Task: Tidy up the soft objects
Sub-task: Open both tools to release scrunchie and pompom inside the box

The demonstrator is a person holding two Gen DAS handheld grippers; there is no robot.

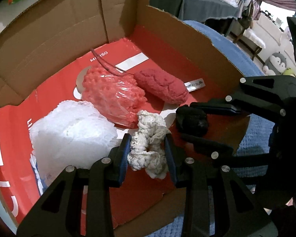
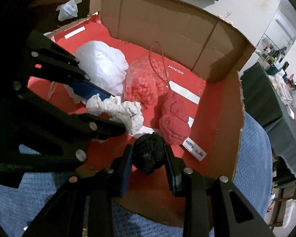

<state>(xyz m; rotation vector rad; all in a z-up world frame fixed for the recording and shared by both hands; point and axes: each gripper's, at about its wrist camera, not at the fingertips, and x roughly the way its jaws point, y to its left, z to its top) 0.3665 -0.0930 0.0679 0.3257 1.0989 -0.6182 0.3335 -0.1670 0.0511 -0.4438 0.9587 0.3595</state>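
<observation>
— What has the left gripper got?
— Its fingers are clamped on a crumpled off-white knitted cloth, low over the shallow cardboard box with a red lining.
— And the right gripper?
— Pinched tight on a fuzzy black ball, just beside the cloth. In the box lie a white netted puff, a bumpy coral sponge in clear wrap and a dark pink plush roll — all close together.

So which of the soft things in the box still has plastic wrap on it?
The pink bumpy one in the middle, with the cord loop. The white and red bundles beside it are bare.
</observation>
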